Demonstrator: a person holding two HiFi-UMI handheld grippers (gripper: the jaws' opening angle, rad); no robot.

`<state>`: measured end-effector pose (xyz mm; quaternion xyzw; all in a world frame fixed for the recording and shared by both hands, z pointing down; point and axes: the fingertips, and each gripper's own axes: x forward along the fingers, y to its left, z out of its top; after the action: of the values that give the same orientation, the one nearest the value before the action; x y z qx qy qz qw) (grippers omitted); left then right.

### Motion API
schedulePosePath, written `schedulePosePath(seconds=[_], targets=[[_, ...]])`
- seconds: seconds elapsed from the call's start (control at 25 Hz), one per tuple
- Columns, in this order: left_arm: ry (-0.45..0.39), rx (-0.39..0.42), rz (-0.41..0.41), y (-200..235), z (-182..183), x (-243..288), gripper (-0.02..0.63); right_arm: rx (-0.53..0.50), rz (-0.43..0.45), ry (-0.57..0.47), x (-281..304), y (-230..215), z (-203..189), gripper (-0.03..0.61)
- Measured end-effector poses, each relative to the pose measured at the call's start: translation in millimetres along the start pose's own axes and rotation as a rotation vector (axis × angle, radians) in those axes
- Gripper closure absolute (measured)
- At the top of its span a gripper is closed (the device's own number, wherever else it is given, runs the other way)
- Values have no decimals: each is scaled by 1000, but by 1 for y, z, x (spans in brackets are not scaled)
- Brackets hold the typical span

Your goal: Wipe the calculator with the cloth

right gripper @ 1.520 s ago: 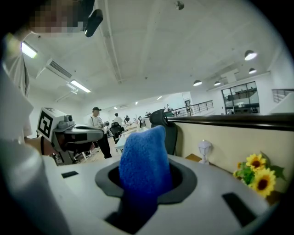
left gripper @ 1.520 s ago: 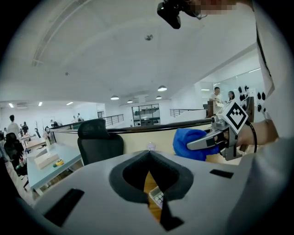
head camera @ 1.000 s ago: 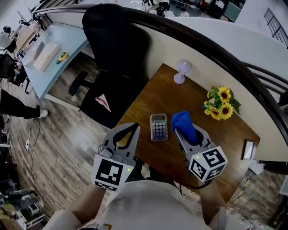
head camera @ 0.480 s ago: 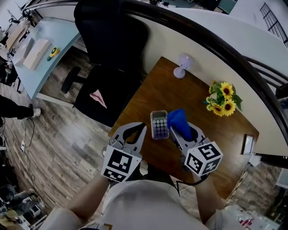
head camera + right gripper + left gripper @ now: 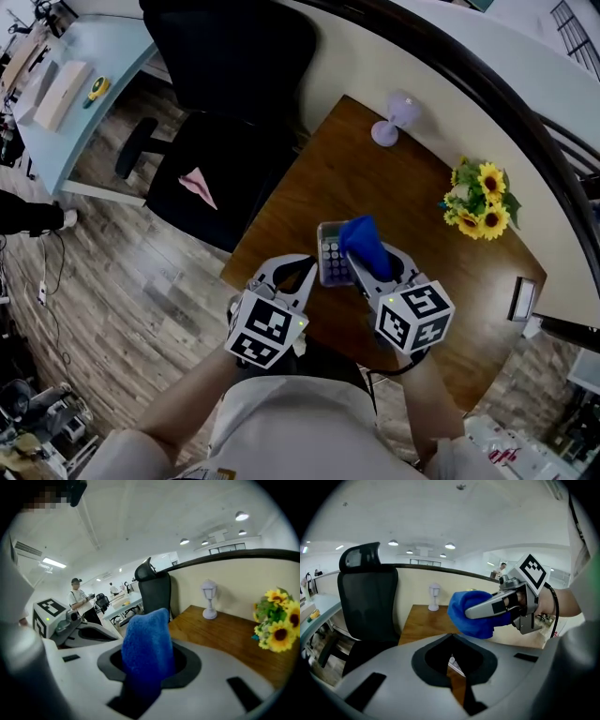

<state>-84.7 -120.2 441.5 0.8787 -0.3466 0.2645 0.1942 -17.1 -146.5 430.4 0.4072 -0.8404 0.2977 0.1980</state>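
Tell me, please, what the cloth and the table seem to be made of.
The cloth looks like soft terry or microfibre: matte blue with a fuzzy nap. The table appears to be wood or wood veneer: brown, streaked grain, slight sheen.

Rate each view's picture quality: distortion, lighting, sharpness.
Head view: straight edges bow outward, the light is even, and the calculator looks small but crisp. Left gripper view: fisheye with black corners, ceiling lamps bright without flare. Right gripper view: same fisheye; the blue cloth sits close, its texture still visible.

Left tool (image 5: 307, 267) closed (empty), right tool (image 5: 375, 265) clamping cloth (image 5: 364, 242)
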Motion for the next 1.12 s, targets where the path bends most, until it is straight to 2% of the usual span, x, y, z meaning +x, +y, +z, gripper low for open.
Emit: schedulePosePath(seconds=[0.32,0.56,0.8,0.96,1.12], targets=[[72,-5,-54,6,-44,48,611,-41,11,130,53,-19,-44,436],[123,-32,-96,6,-78,78,611,-50,21,177,83,-30,-62,436],[142,-103,-132,1,-100,103,611,-123,52,247,107,-25,-76,436],[149,-134,-141,-1,-110,110,611,-127,71,280,117,-26,-85,436],[119,-178,-158,0,-111,111,611,-123,93,296,126,-28,-92,436]])
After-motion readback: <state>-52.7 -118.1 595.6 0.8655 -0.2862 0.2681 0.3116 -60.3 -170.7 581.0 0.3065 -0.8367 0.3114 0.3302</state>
